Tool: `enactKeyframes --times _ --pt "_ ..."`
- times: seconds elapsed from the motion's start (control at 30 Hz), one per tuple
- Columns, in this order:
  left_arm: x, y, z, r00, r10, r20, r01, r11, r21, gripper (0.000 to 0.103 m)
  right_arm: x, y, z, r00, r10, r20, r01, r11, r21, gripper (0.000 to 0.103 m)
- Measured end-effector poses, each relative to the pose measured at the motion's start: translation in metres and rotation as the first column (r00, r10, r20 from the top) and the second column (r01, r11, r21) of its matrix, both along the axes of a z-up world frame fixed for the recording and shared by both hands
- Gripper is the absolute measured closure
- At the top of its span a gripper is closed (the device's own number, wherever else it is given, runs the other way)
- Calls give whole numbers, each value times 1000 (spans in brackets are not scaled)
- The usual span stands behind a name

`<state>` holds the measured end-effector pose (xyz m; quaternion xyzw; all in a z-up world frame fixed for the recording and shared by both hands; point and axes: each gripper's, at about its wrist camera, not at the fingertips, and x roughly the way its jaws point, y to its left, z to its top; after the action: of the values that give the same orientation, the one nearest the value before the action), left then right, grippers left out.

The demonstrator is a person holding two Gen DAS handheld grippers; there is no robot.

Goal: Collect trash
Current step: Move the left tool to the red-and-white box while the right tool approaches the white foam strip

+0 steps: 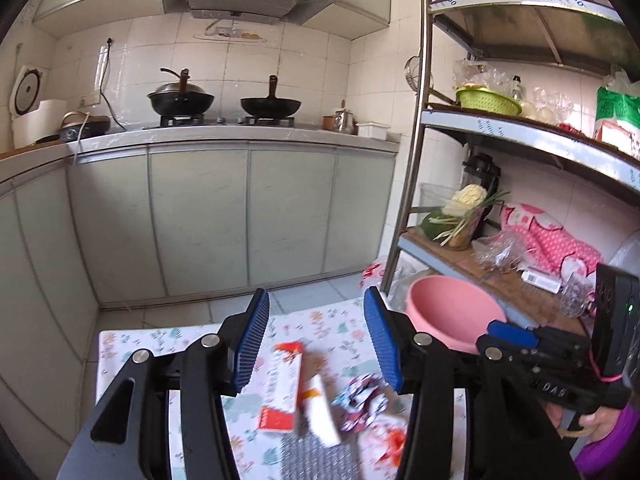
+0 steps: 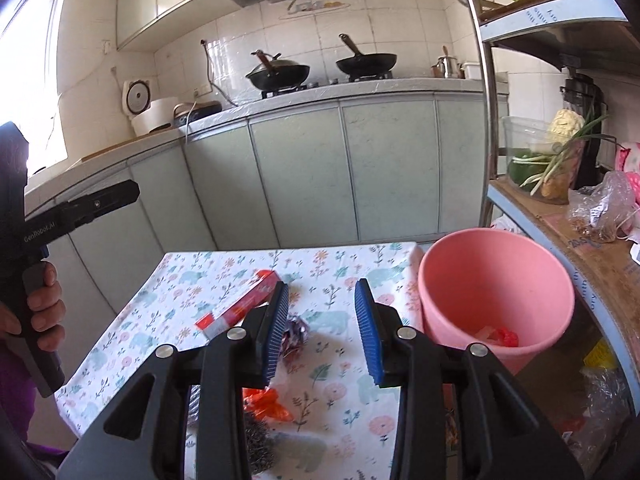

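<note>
A small table with a floral cloth (image 1: 180, 340) (image 2: 200, 280) holds trash: a red and white box (image 1: 282, 388) (image 2: 240, 306), a white tube (image 1: 320, 412), a crumpled patterned wrapper (image 1: 362, 400) (image 2: 295, 334), an orange-red plastic scrap (image 2: 266, 402) (image 1: 390, 440) and a steel scourer (image 2: 260, 444) (image 1: 316, 456). A pink bin (image 2: 496, 296) (image 1: 452, 316) stands at the table's right edge with red scraps inside. My left gripper (image 1: 316, 340) is open above the box and tube. My right gripper (image 2: 322, 328) is open above the wrapper, left of the bin.
A metal shelf rack (image 1: 420, 160) (image 2: 486, 120) stands to the right with vegetables, plastic bags and a green basket (image 1: 488, 100). Beyond the table is floor, then grey-green cabinets (image 1: 240, 216) under a counter with two woks and a rice cooker.
</note>
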<state>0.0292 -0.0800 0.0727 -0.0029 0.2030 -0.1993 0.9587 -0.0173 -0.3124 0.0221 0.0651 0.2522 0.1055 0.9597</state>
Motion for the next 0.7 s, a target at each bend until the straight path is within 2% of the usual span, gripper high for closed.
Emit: enactKeyframes --times 0.3,0.47,0.7 --pt "3 32 -52 988 55 -147 -56 998 -3 55 -1 20 -16 996 57 -74 -57 998 -1 68" --pt "19 34 -84 964 50 -260 -56 998 -16 55 0 29 -21 991 87 -98 -88 996 -3 68" --pt "52 19 -123 929 40 -369 -28 999 39 55 4 32 -30 986 97 -135 -98 995 -3 68"
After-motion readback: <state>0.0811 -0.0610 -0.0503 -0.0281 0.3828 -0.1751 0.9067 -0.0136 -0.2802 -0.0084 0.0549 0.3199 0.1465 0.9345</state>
